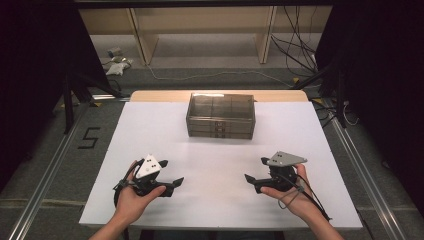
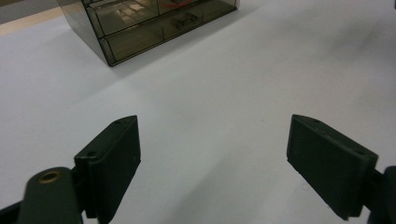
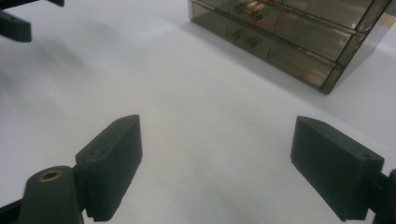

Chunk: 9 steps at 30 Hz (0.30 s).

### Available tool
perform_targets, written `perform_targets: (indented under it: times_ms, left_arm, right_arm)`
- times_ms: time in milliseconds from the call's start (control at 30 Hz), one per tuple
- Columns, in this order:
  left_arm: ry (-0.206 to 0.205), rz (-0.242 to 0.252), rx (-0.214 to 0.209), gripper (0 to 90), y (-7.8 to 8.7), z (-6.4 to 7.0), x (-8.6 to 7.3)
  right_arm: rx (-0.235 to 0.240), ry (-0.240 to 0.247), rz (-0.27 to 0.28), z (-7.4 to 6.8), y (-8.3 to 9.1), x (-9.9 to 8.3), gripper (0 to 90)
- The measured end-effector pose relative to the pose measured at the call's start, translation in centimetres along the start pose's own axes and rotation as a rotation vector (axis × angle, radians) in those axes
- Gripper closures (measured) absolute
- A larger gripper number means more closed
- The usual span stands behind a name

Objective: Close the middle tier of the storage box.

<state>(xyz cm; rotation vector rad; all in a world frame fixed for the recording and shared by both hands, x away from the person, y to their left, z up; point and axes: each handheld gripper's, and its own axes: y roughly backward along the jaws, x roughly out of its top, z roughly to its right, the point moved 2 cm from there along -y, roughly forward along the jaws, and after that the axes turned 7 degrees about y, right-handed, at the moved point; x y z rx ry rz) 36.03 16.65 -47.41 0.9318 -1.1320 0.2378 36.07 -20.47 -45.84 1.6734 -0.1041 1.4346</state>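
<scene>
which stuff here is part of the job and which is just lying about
Part of the job:
- smoky drawer box, shut, at the far middle of the white table
- left tongs, open, holding nothing
- right tongs, open, holding nothing

Just lying about:
- loose cables on the floor
- white clutter on the floor, far left
- wooden shelf unit behind

The drawer cabinet (image 1: 221,115) is set on the bench (image 1: 150,130), at the middle of its far half. The left tongs (image 1: 171,173) are held over the near left part of the bench, the right tongs (image 1: 254,169) over the near right part. Both are well apart from the cabinet and turned inward, towards each other. A shelf unit (image 1: 202,30) is placed on the floor beyond the bench.
</scene>
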Motion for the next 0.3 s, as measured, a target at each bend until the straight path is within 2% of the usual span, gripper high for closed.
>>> perform_targets:
  times_ms: [133, 300]
  left_arm:
    - [-0.004, -0.002, 0.000, 17.5, -0.03, 0.02, 0.03]
    - [0.004, 0.002, 0.003, 17.5, -0.03, -0.05, 0.05]
  right_arm:
    - [-0.006, -0.003, 0.010, -0.19, 0.90, -0.64, 17.3]
    - [-0.008, -0.003, 0.013, -0.13, 1.22, -0.97, 17.0]
